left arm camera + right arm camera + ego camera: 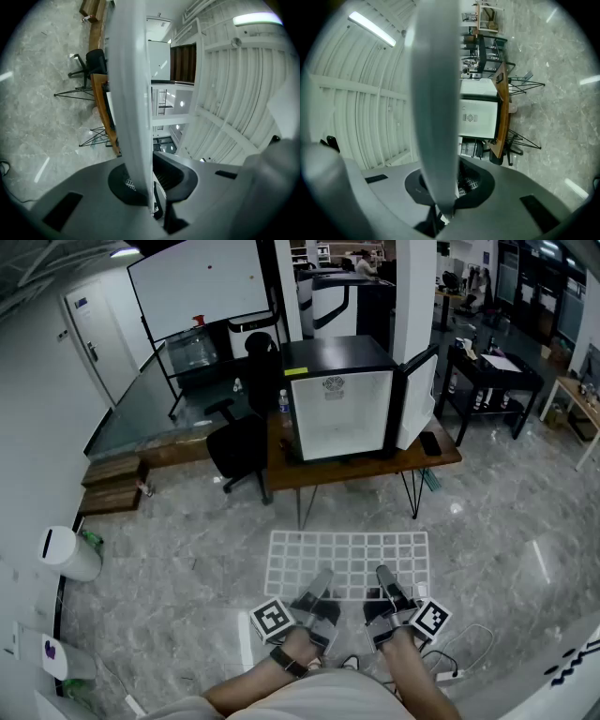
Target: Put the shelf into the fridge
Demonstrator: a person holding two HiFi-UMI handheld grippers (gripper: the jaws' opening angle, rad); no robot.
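A white wire shelf [349, 561] hangs flat over the floor in front of me, held by its near edge. My left gripper [317, 589] is shut on its near left part and my right gripper [386, 585] on its near right part. In the left gripper view the shelf [131, 93] runs edge-on as a white bar out of the left gripper [140, 187]. The right gripper view shows the shelf [436, 93] the same way, clamped in the right gripper [445, 197]. The black fridge [337, 399] stands on a wooden table [366, 468] ahead, its door [419, 395] swung open to the right.
A black office chair [242, 442] stands left of the table. A water bottle [283, 404] and a phone [430, 443] lie on the table. A black side table [492, 376] is at the right, wooden steps [112, 484] at the left, cables [459, 652] by my feet.
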